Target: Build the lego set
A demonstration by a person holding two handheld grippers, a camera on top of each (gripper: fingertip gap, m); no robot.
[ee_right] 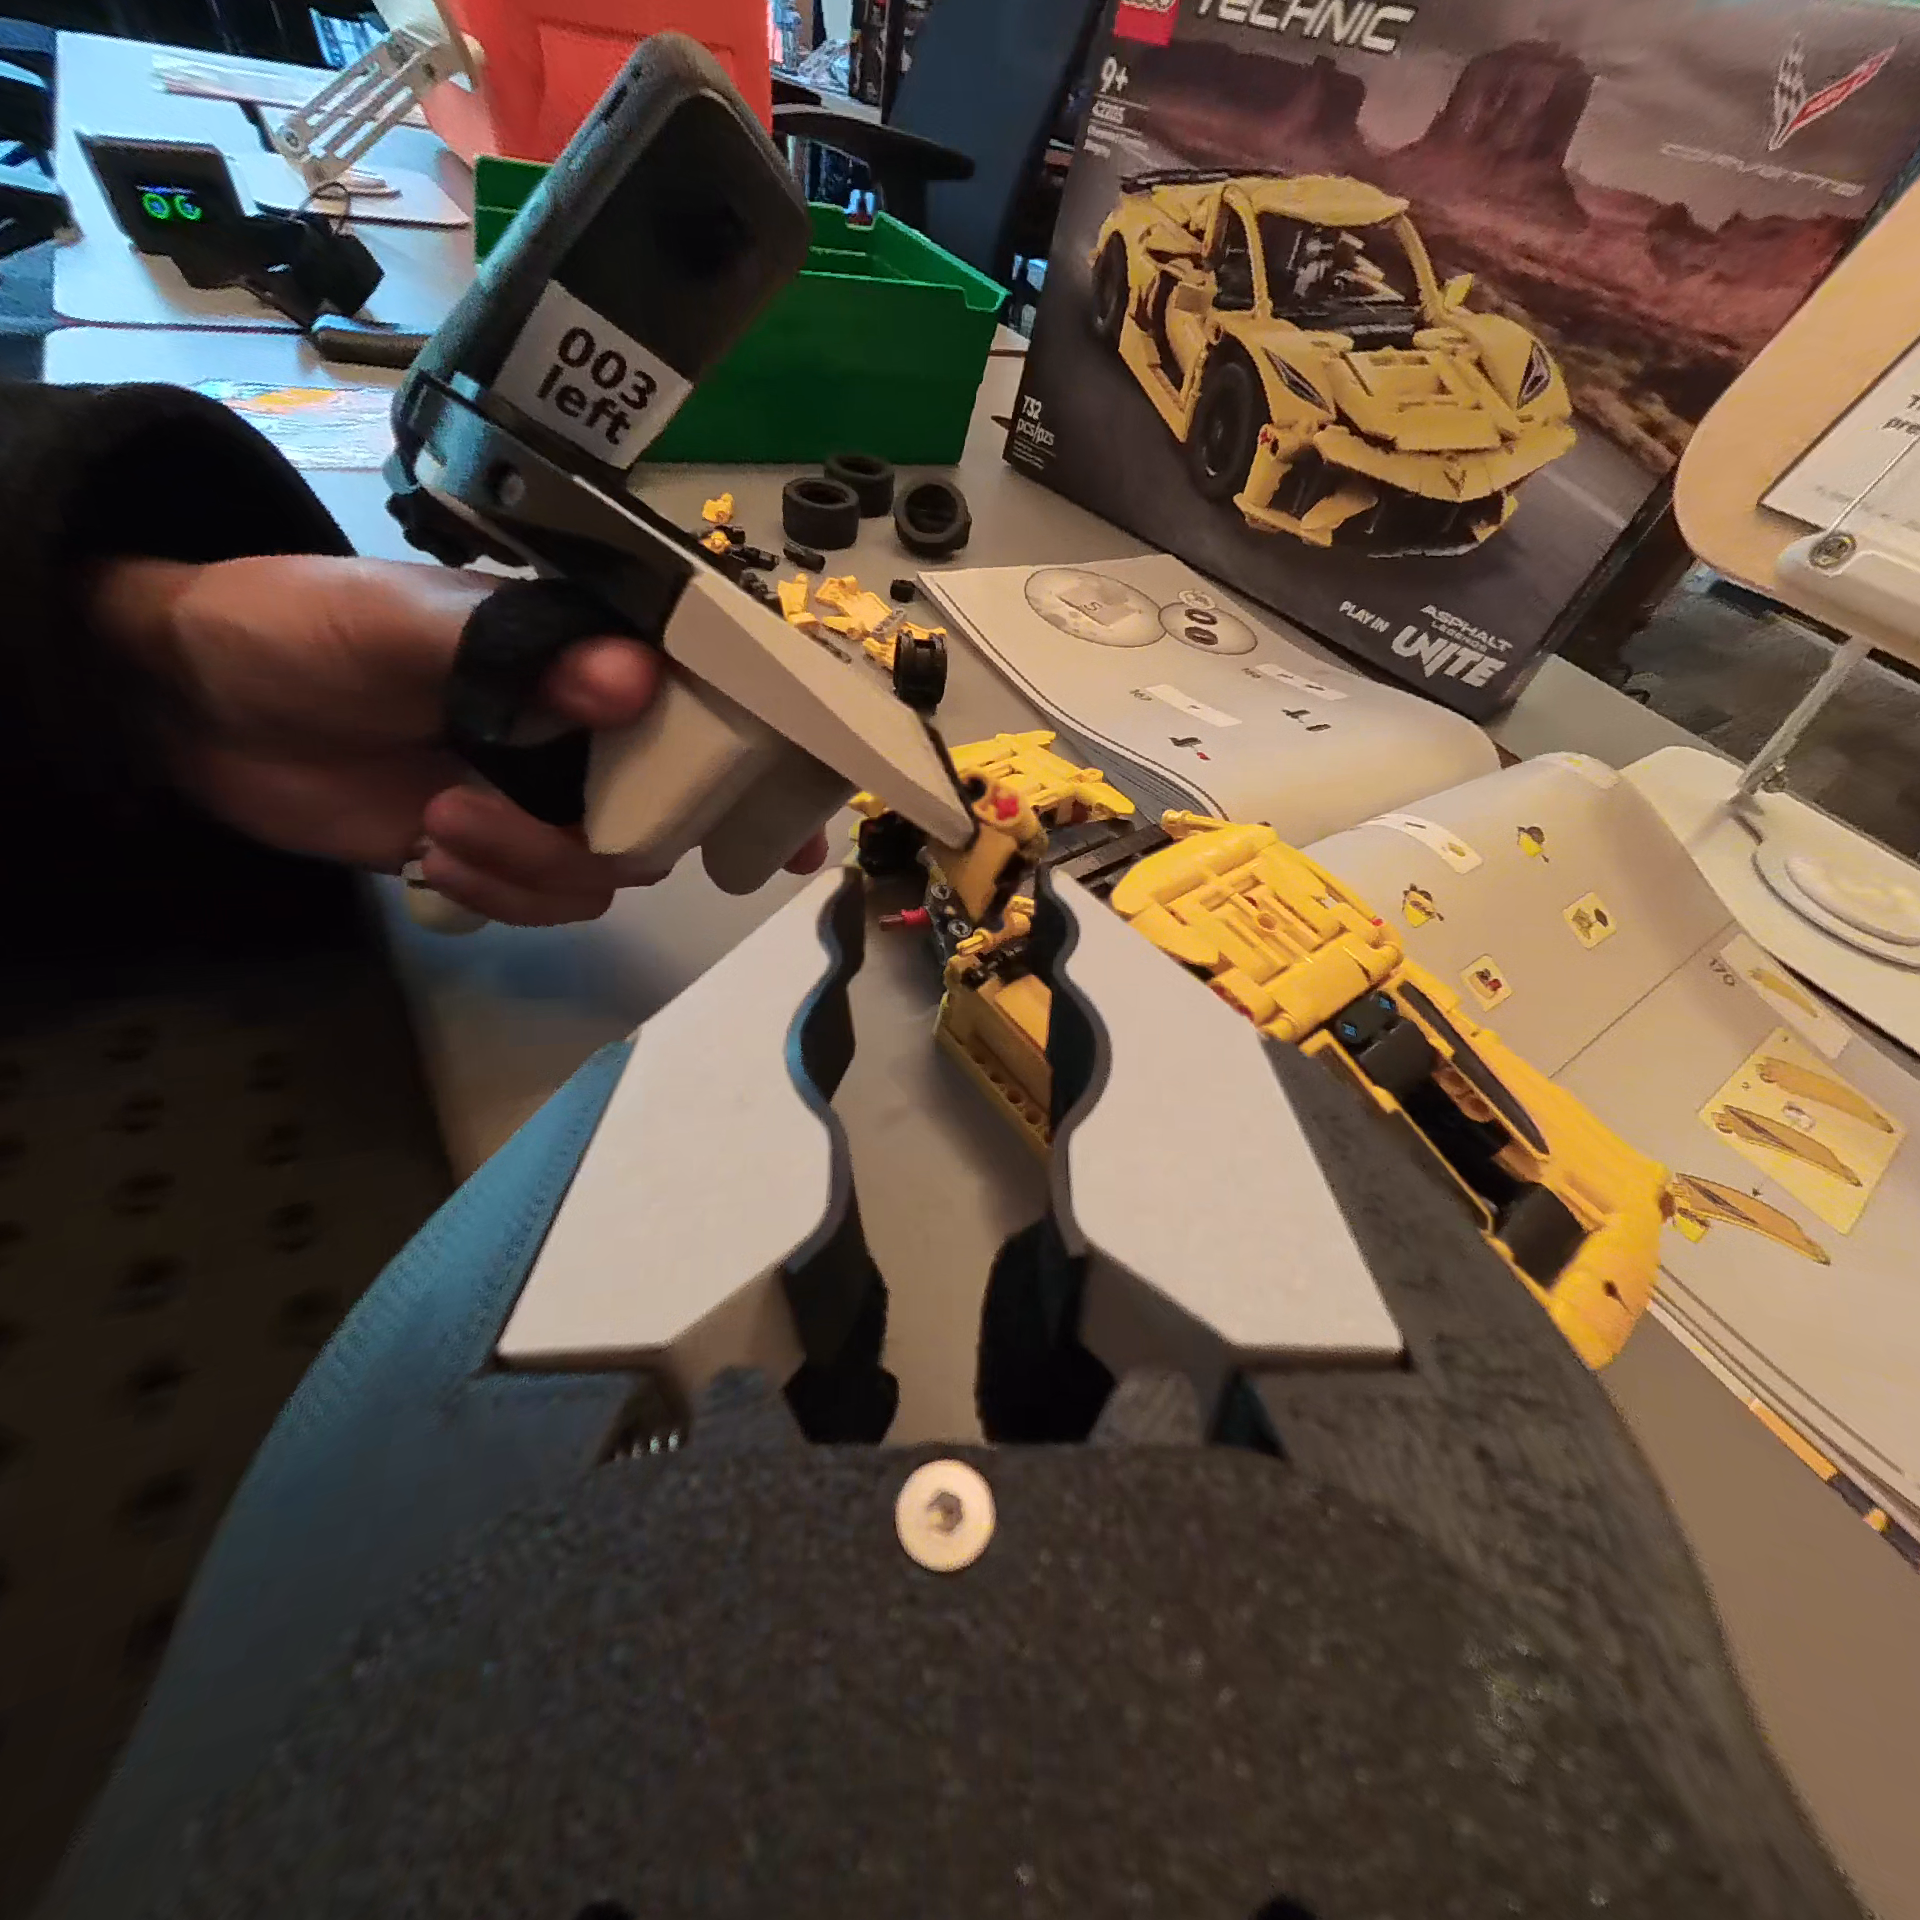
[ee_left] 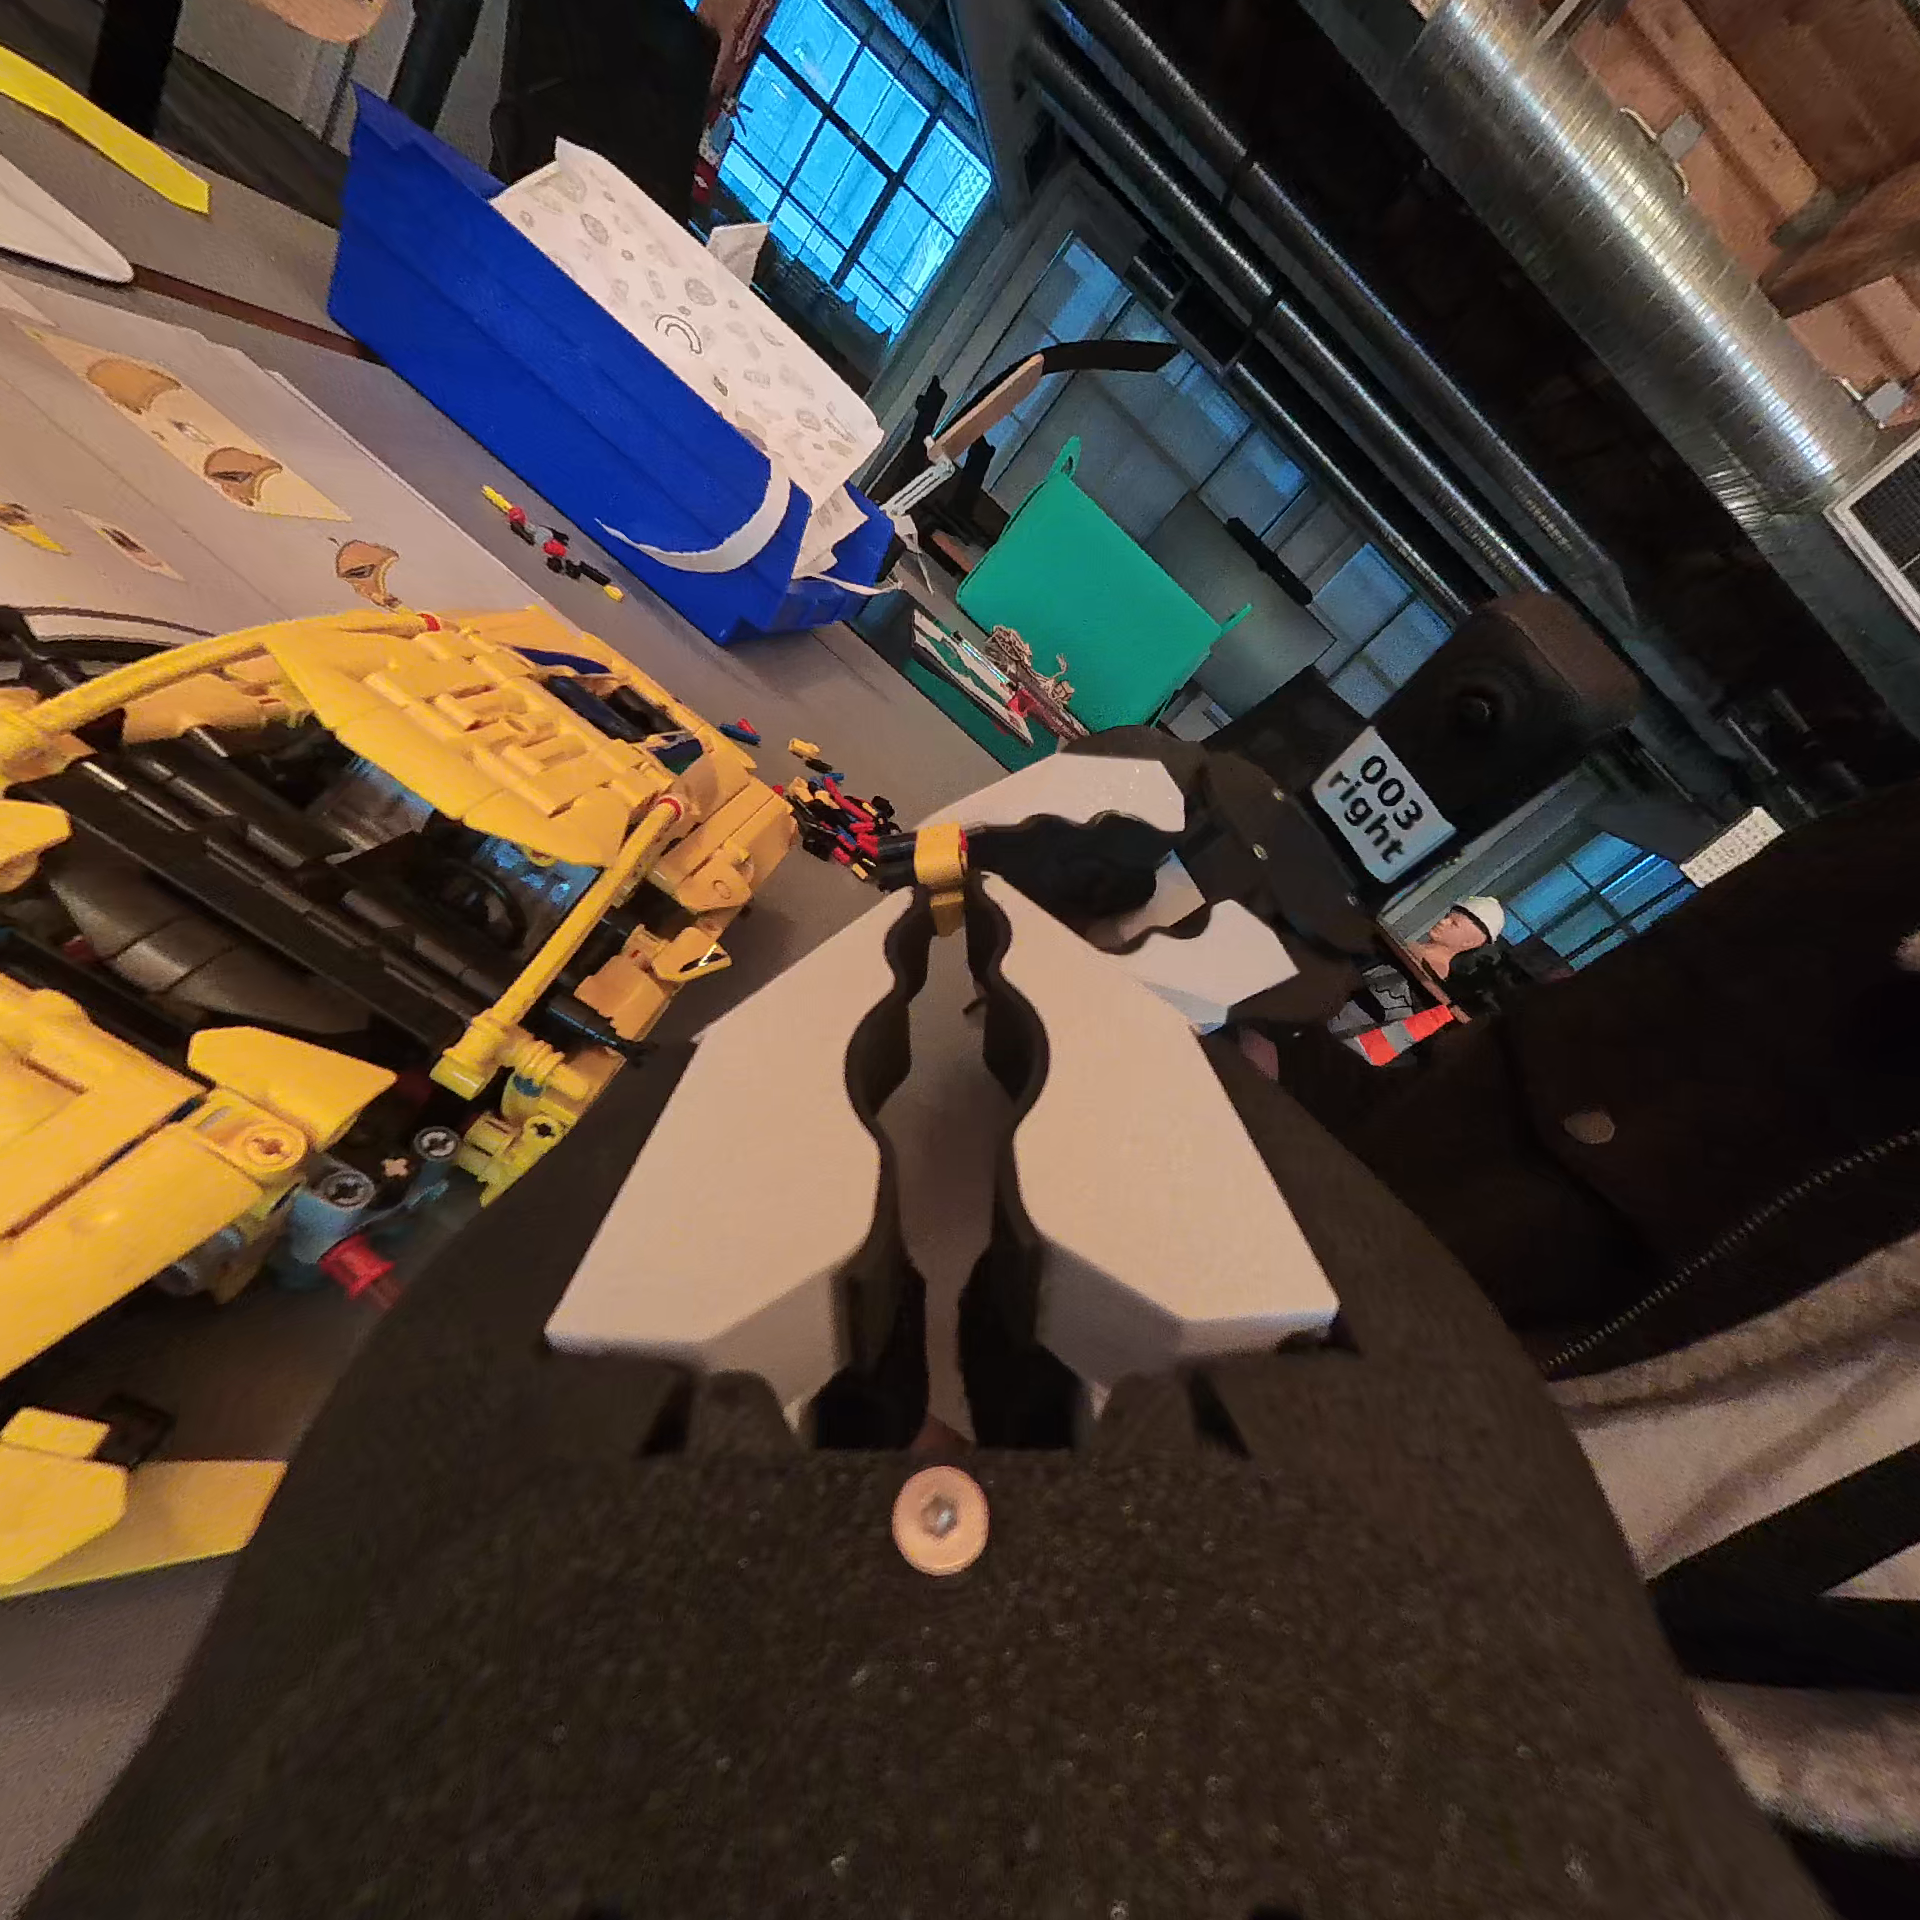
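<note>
The left tool (ee_left: 943, 894) is pinched narrow on a small yellow piece (ee_left: 940, 868) raised above the grey table (ee_left: 883, 644); the right tool (ee_right: 951, 914) stands partly open — its tips straddle that piece without clearly gripping it; the half-built yellow car (ee_right: 1351, 997) lies on the instruction booklet (ee_right: 1558, 935) beside loose parts (ee_left: 842, 810).

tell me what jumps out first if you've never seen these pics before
The half-built yellow lego car on the grey table draws the eye first, with its printed set box standing behind it. Close in front, the left gripper pinches a small yellow piece at its fingertips, meeting the right gripper in mid-air. A bright blue bin sits farther back on the table.
</note>
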